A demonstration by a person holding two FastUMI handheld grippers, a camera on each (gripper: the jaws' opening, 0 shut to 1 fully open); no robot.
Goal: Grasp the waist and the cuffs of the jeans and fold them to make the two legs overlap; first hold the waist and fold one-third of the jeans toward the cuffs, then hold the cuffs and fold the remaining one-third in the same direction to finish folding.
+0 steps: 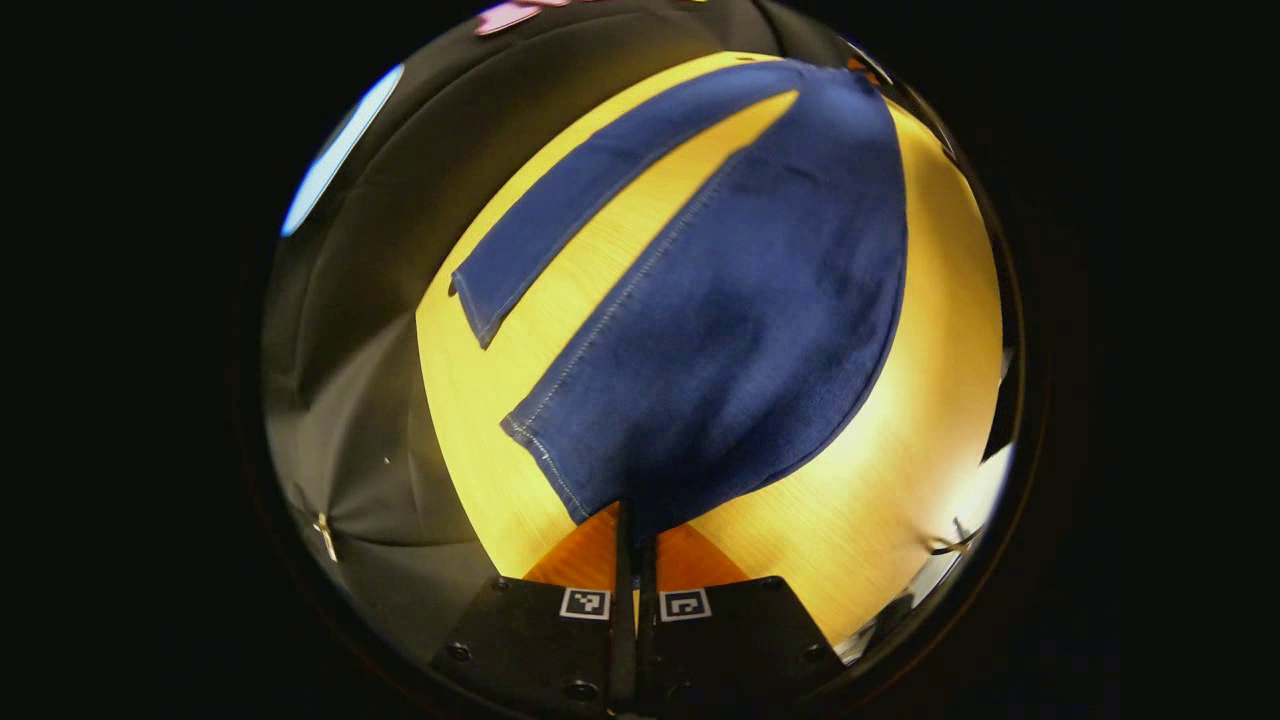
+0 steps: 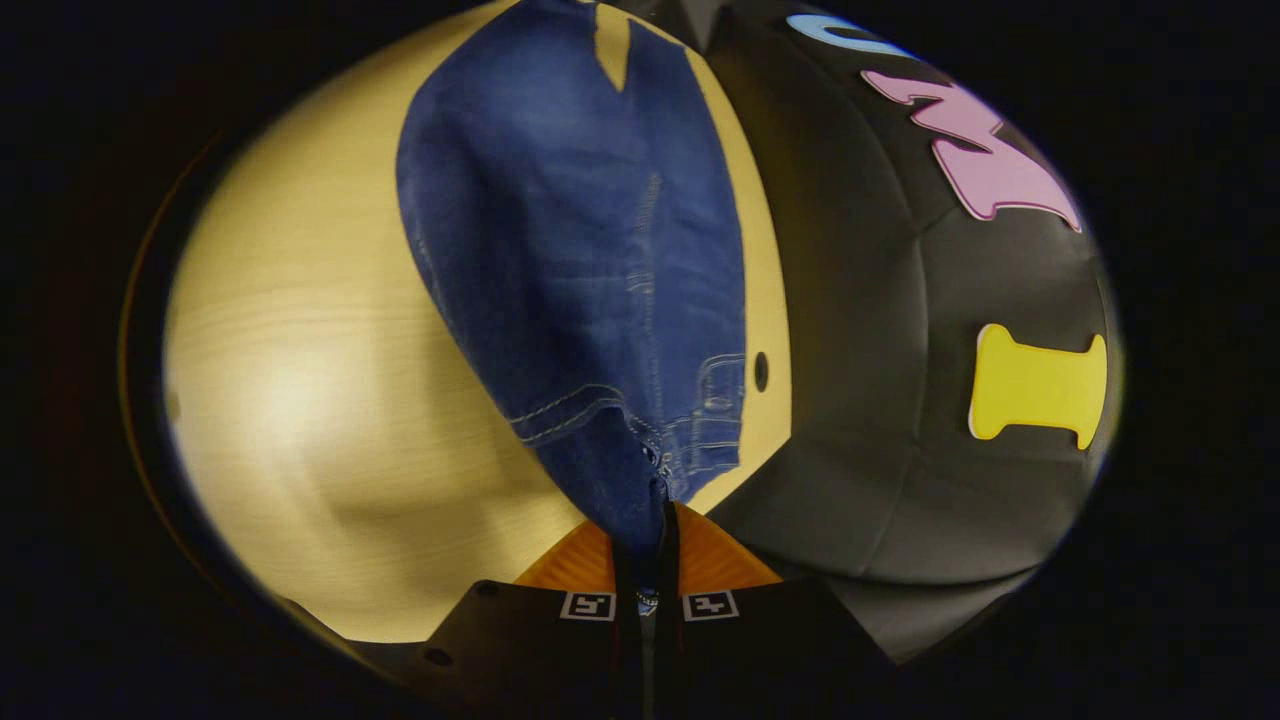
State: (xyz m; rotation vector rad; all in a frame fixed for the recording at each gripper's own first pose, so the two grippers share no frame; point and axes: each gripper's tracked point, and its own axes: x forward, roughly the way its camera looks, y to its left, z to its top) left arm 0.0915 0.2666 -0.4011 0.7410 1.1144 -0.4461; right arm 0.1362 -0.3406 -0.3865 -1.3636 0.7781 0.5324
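Both grippers, left (image 1: 634, 530) and right (image 2: 660, 530), pinch the jeans (image 1: 740, 300) (legs running lengthwise away).

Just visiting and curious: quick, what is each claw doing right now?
Left gripper: shut on the jeans, at a leg cuff.
Right gripper: shut on the jeans at the waist.

both views are dim overall, with warm light falling on the wooden table (image 1: 900, 470). a soft bright glare patch sits on the table at the left of the right gripper view and at the lower right of the left gripper view. the jeans (image 2: 570, 250) look slightly soft with motion blur, stitching still readable. straight edges bow strongly toward the rims, and the booth wall (image 2: 880, 400) stays dark.
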